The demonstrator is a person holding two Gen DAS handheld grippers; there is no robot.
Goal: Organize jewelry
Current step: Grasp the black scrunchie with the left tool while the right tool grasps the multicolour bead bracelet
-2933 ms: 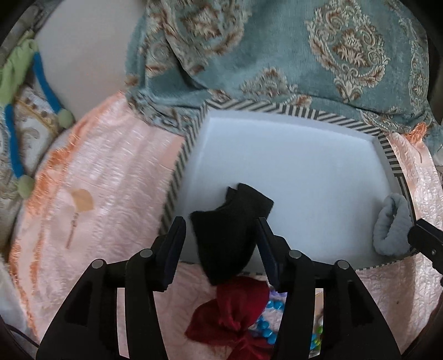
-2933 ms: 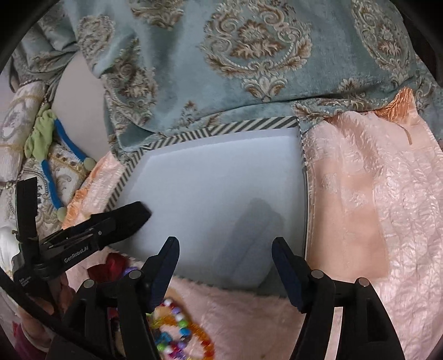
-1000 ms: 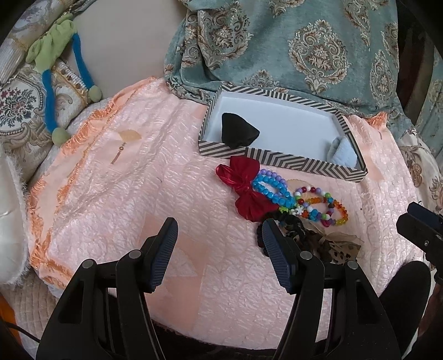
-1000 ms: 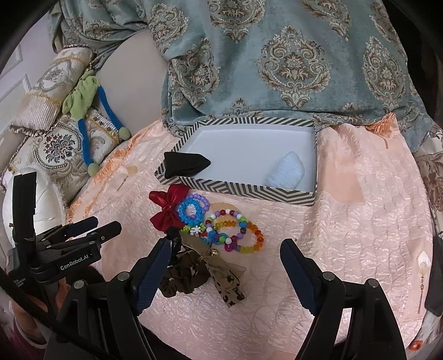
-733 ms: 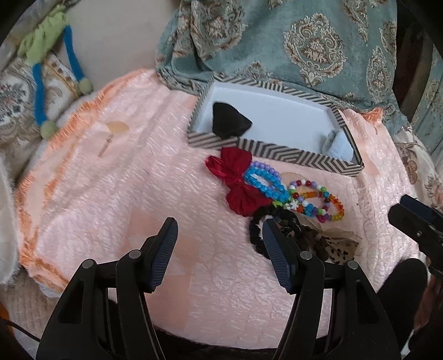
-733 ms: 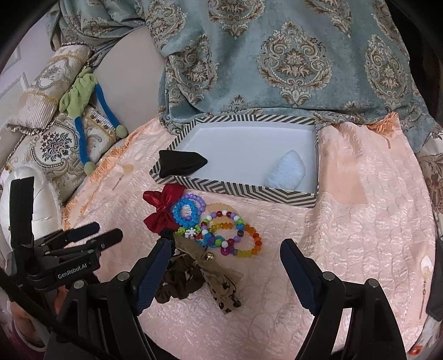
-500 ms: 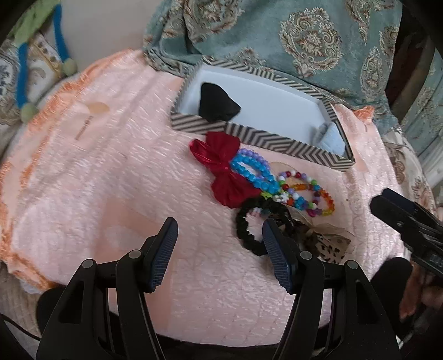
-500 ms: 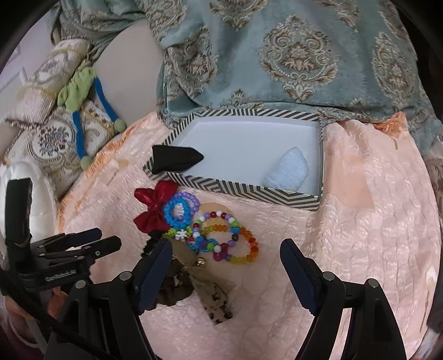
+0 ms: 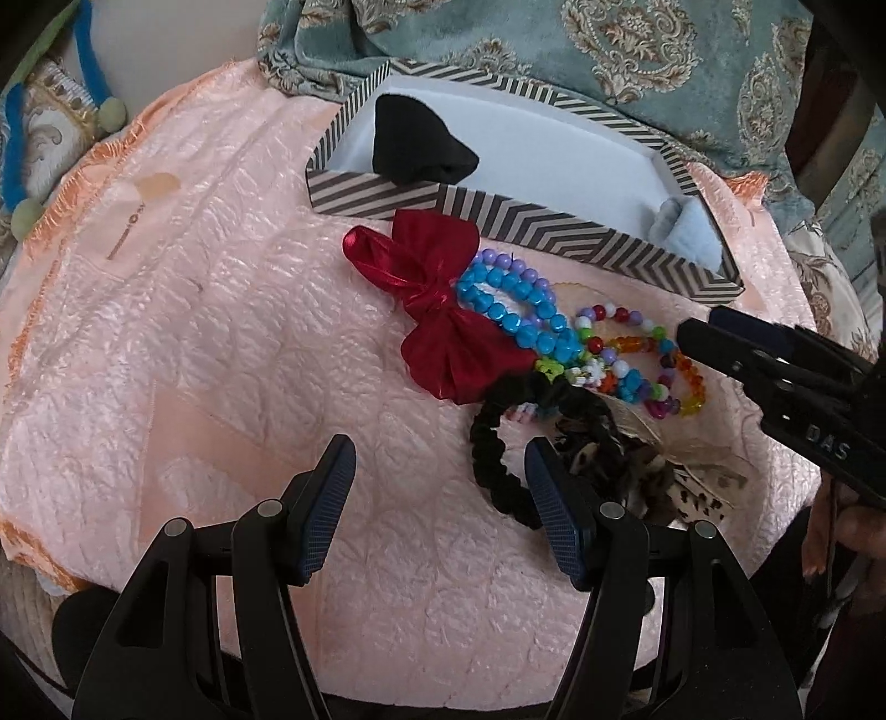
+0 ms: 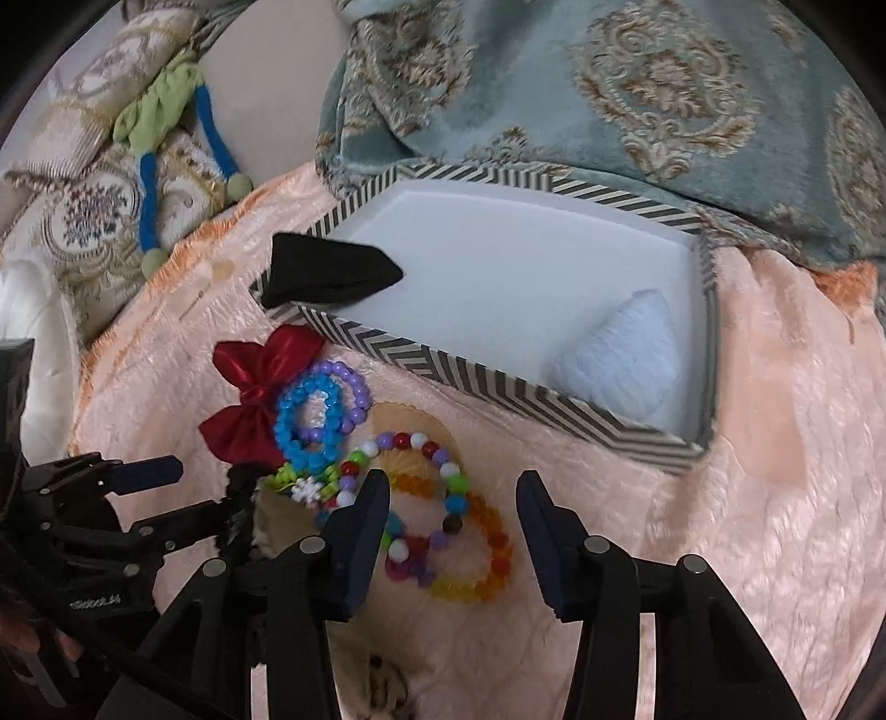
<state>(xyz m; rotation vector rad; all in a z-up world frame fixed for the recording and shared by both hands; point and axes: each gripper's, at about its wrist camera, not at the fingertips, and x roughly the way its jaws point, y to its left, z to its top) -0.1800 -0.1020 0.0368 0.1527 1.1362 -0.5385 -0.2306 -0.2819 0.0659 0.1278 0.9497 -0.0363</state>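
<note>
A striped box [image 9: 515, 219] [image 10: 498, 382] holds a black pouch [image 9: 415, 147] [image 10: 326, 271] and a pale blue pouch [image 9: 686, 238] [image 10: 626, 354]. In front lie a red bow [image 9: 443, 327] [image 10: 260, 387], a blue bead bracelet [image 9: 515, 315] [image 10: 310, 415], multicoloured bead bracelets [image 9: 648, 365] [image 10: 443, 515], a black scrunchie [image 9: 498, 459] and a leopard bow [image 9: 648, 471]. My left gripper [image 9: 437, 476] is open, its right finger at the scrunchie. My right gripper [image 10: 451, 512] is open over the multicoloured bracelets.
A peach quilted cloth [image 9: 194, 332] covers the round surface. A teal patterned blanket [image 9: 637, 50] lies behind the box. Embroidered cushions and a green-and-blue rope toy [image 10: 160, 122] sit at the left.
Both grippers have drawn back from the box, where the black pouch now lies, and have come down toward the pile of bracelets and hair ties. Both stay open.
</note>
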